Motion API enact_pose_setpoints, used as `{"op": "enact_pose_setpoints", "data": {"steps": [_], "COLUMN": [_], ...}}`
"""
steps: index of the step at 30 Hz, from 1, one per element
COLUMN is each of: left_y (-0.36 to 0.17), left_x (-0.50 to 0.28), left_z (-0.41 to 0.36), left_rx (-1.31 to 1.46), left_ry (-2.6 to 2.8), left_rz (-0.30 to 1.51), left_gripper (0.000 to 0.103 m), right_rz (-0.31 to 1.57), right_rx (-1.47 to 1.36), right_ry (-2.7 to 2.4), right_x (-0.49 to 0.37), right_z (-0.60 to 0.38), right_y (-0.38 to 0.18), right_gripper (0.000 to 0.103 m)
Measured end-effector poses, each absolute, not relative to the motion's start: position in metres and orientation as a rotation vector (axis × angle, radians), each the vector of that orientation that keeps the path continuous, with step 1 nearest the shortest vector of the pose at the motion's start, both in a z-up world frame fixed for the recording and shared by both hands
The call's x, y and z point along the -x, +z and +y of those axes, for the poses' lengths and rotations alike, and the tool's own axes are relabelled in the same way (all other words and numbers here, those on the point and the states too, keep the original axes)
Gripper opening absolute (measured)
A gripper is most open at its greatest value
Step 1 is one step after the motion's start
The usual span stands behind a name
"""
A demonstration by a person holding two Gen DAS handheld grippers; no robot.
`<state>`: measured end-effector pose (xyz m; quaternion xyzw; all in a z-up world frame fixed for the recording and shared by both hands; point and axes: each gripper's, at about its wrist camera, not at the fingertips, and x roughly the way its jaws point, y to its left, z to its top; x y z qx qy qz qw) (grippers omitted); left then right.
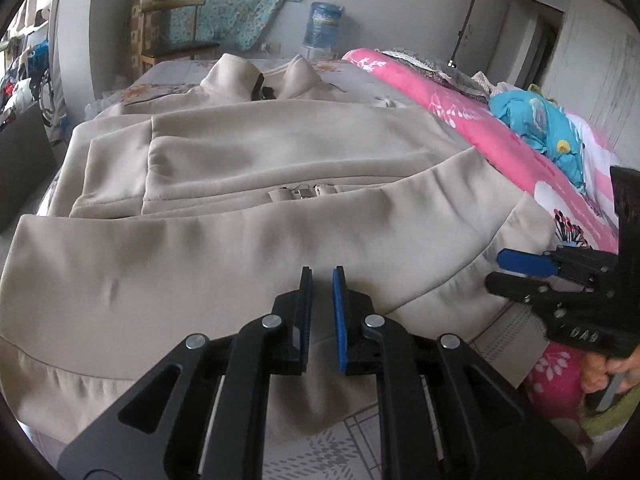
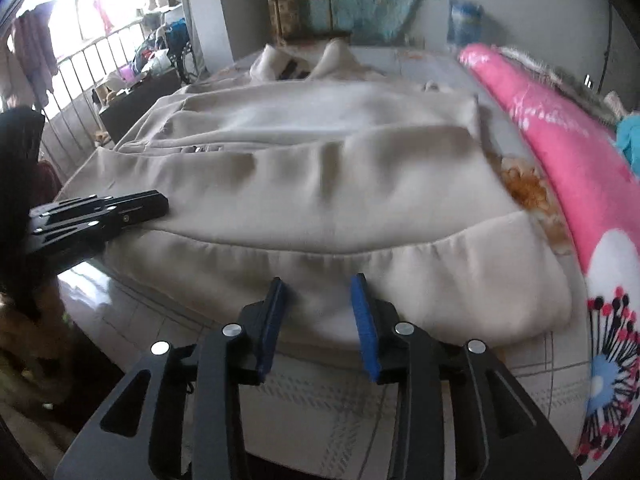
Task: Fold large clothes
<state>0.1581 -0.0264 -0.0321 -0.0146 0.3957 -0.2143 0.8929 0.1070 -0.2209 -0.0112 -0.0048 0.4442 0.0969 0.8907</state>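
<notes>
A large beige zip jacket (image 1: 248,160) lies flat on the bed, collar at the far end, sleeves folded across the body; it also shows in the right wrist view (image 2: 320,184). My left gripper (image 1: 322,274) hovers over the jacket's near hem with a narrow gap between its blue pads, nothing between them. My right gripper (image 2: 318,284) is open over the near hem at the bed's front edge, empty. The right gripper also shows at the right of the left wrist view (image 1: 496,270); the left gripper shows at the left of the right wrist view (image 2: 160,204).
A rolled pink floral quilt (image 1: 460,120) runs along the bed's right side with blue clothes (image 1: 532,120) on it. The grey patterned bedsheet (image 2: 328,412) shows at the front. A wooden chair (image 1: 176,36) and water bottle (image 1: 324,28) stand beyond the bed. A railing (image 2: 92,80) is at left.
</notes>
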Motion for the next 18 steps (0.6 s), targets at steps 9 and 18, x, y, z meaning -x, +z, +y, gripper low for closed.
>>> {"op": "enact_pose_setpoints", "data": {"steps": [9, 18], "left_y": [-0.033, -0.033], "left_x": [-0.164, -0.165], "left_z": [-0.026, -0.023], "left_rx": [0.039, 0.052], "left_ry": [-0.448, -0.462], "left_rz": [0.824, 0.829], "left_gripper": [0.011, 0.011], "right_rz": [0.939, 0.859], "right_rx": [-0.050, -0.082], "right_ry": [-0.056, -0.092], "right_x": [-0.121, -0.132], "right_z": [-0.288, -0.289], "right_y": [-0.014, 0.010], "right_gripper": [0.031, 0.038]}}
